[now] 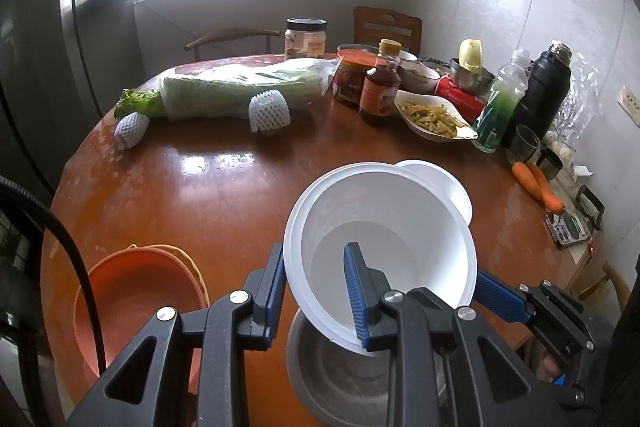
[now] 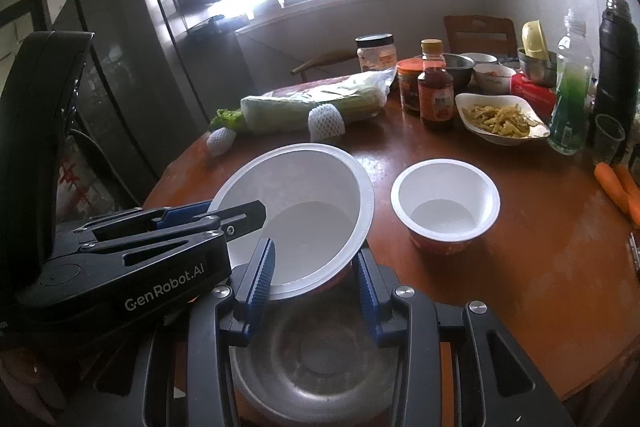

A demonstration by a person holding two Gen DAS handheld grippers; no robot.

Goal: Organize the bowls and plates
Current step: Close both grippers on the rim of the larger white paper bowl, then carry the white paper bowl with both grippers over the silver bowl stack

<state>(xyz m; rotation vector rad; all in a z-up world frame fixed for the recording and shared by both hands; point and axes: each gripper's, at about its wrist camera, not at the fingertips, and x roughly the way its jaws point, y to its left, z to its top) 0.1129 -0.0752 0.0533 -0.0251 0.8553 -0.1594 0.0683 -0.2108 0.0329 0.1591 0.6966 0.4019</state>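
My left gripper is shut on the rim of a large white paper bowl and holds it tilted above a steel bowl at the table's near edge. In the right wrist view the large white bowl hangs over the steel bowl, with the left gripper pinching its left rim. My right gripper is open, its fingers either side of the white bowl's lower rim, not gripping it. A smaller white paper bowl stands upright on the table to the right; it also shows behind the large bowl. Stacked orange bowls sit at the near left.
The round wooden table carries a wrapped cabbage, foam-netted fruit, jars and a sauce bottle, a dish of food, a green bottle, a black flask, glasses and carrots. Chairs stand behind.
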